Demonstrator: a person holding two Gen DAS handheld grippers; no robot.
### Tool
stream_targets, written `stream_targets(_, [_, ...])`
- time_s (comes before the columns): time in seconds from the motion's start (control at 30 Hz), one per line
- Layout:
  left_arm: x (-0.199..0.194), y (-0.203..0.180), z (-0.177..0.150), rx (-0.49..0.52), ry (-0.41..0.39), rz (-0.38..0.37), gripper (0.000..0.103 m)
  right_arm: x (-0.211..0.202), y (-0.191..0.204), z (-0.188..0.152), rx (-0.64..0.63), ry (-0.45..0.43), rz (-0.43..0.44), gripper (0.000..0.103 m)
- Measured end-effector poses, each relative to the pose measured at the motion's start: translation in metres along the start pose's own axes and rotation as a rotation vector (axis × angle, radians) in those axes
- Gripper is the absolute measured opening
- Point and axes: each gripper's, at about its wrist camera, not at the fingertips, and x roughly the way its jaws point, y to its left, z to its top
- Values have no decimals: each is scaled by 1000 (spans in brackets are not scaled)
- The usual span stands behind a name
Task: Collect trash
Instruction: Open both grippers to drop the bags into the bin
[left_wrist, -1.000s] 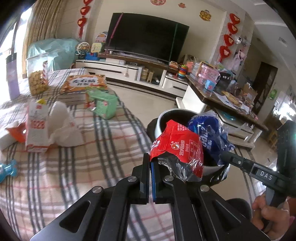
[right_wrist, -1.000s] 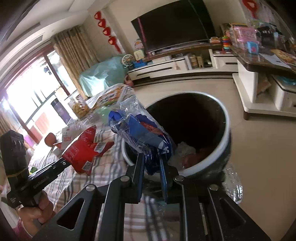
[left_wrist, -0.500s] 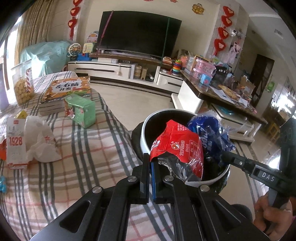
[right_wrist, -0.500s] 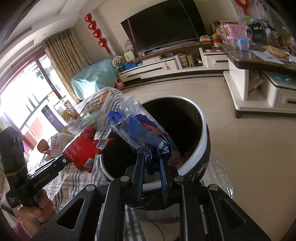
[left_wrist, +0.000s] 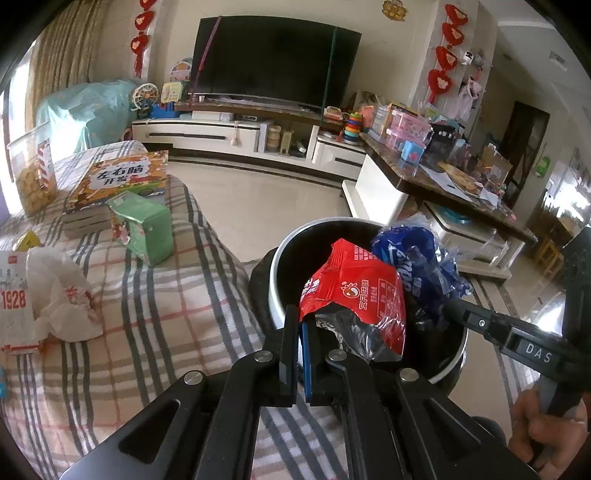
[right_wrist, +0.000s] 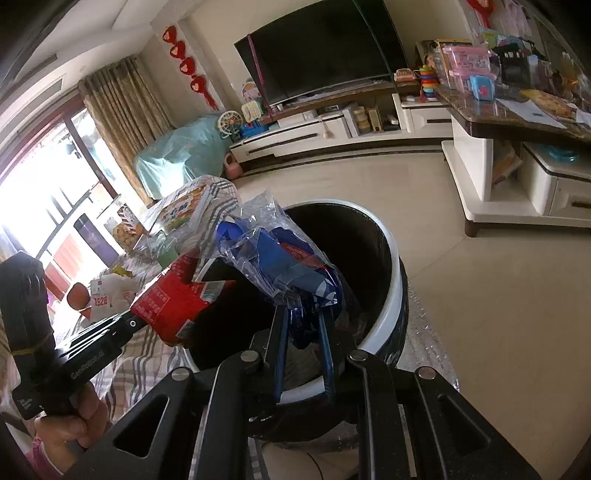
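My left gripper is shut on a red snack wrapper and holds it over the mouth of the round bin with a white rim. My right gripper is shut on a crumpled blue and clear plastic wrapper, also over the bin. The red wrapper shows in the right wrist view, and the blue wrapper shows in the left wrist view, beside the red one. Some trash lies at the bottom of the bin.
The plaid-covered table left of the bin holds a green box, a book, a cookie jar, a white crumpled bag and a 1928 carton. A TV stand and a cluttered side table stand beyond tiled floor.
Both grippers have moved forward with their wrappers, from the table's edge to over the bin's mouth. The bin now looks larger and closer in both views.
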Motion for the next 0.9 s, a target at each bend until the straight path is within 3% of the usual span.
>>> stream_targets(0.27, [6,-12,5,18,-2,-2,2,7,-4,7,-3,13,-20,16])
stream_targets(0.4, [11,-15,7,23,18,-12,13,9,-6,12,-8,13,-37,21])
stream_targets(0.43, [11,-14,7,23,18,-10,19,9,-6,13,-6,10,-38,27])
stream_targets(0.53, [6,-13,5,20,9,-7,22,3,-7,13,0,-10,-40,43])
stream_targets(0.63, [-2,-7,0,1,4,-5,35,0,-6,12,8,-20,-37,55])
stream_targets(0.73, [-14,4,-8,-27,-16,8,48,-3,0,8,9,-30,-29,61])
stream_targets(0.83, [-28,19,-19,-58,-25,19,49,-4,9,4,9,-35,-13,73])
stream_targets(0.9, [-39,30,-27,-79,-29,32,51,-4,16,1,2,-33,2,74])
